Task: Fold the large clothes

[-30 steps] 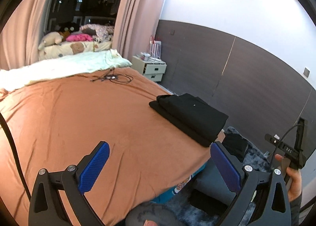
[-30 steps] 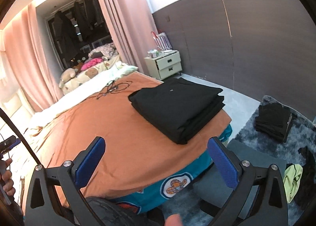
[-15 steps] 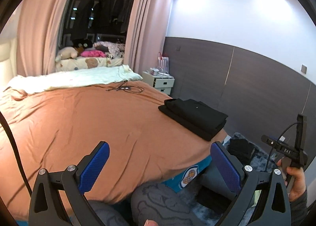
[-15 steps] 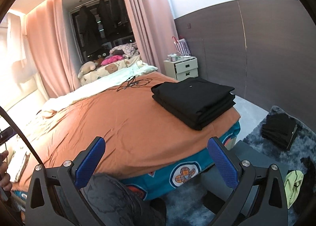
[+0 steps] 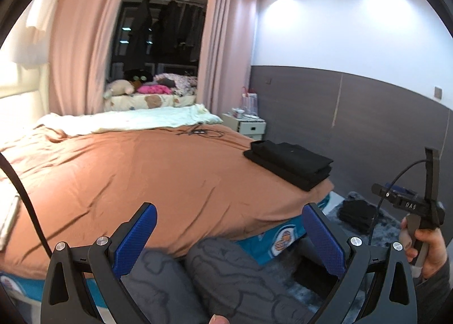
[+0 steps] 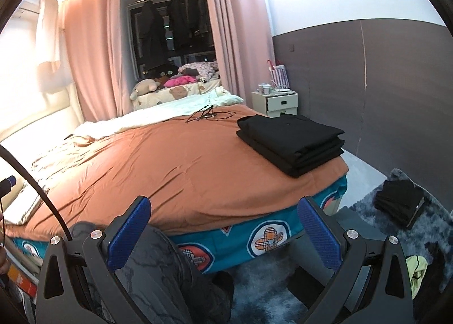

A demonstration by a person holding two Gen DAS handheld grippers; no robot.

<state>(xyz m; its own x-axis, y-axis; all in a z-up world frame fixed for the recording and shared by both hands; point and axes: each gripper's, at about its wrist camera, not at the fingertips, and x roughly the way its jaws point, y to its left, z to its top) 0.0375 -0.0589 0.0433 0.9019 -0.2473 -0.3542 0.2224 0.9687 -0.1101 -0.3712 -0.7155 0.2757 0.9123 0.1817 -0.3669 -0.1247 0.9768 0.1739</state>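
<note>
A stack of folded black clothes (image 5: pixel 288 164) lies on the right corner of the orange bed (image 5: pixel 147 176); it also shows in the right wrist view (image 6: pixel 291 141). My left gripper (image 5: pixel 228 235) is open and empty, held off the bed's near edge above the person's grey trousers. My right gripper (image 6: pixel 223 226) is open and empty, also back from the bed's foot. The right gripper's body, held in a hand, shows at the far right of the left wrist view (image 5: pixel 419 205).
More folded dark clothes (image 6: pixel 400 202) lie on the grey rug (image 6: pixel 436 227) right of the bed. A white nightstand (image 6: pixel 279 103) stands by the wall. Black cables (image 6: pixel 208 116) lie on the bed's far side. Pink curtains hang behind.
Both grippers have pulled back and tilted up from the bed. The black stack looks farther away, and the person's knees have come into view below. Both grippers stay open.
</note>
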